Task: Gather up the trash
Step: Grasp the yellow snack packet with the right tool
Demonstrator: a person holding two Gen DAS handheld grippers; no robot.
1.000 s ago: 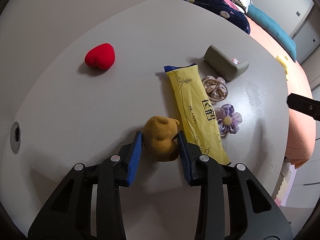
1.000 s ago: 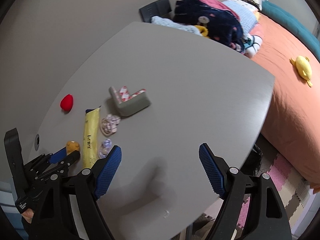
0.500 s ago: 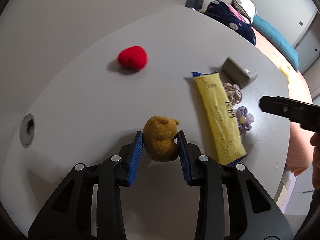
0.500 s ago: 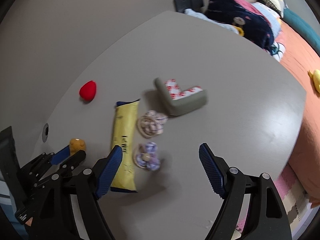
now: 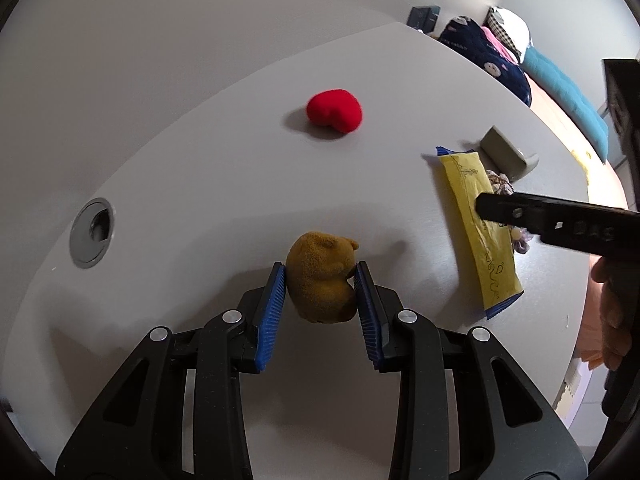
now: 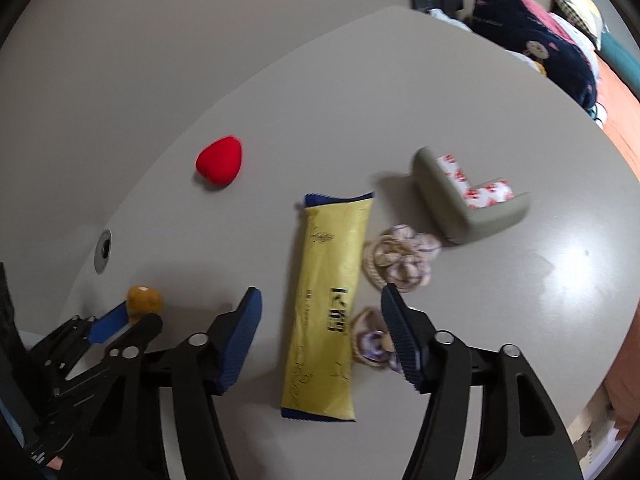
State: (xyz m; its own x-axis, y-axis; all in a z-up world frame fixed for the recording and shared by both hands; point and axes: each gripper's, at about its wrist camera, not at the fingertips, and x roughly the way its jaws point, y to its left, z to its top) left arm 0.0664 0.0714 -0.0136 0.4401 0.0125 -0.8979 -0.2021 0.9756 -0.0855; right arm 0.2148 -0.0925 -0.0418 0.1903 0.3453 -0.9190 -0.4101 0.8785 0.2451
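A yellow snack wrapper [image 6: 330,300] with blue ends lies flat on the grey table [image 6: 400,92]. My right gripper [image 6: 320,312] is open, its jaws standing either side of the wrapper's middle, above it. The wrapper also shows in the left wrist view [image 5: 476,216], with the right gripper's finger across it. My left gripper [image 5: 320,276] is shut on a brown plush toy [image 5: 322,284], held just above the table near its left edge; it also shows in the right wrist view [image 6: 144,299].
A red plush heart [image 6: 220,160] lies further back. A grey corner guard [image 6: 464,200] and two fabric flowers [image 6: 400,258] [image 6: 372,346] lie right of the wrapper. A cable hole [image 5: 91,232] is at the left. A bed with clothes [image 6: 532,44] is beyond.
My left gripper has carried the brown plush left, away from the wrapper. My right gripper has swung in over the wrapper, still open.
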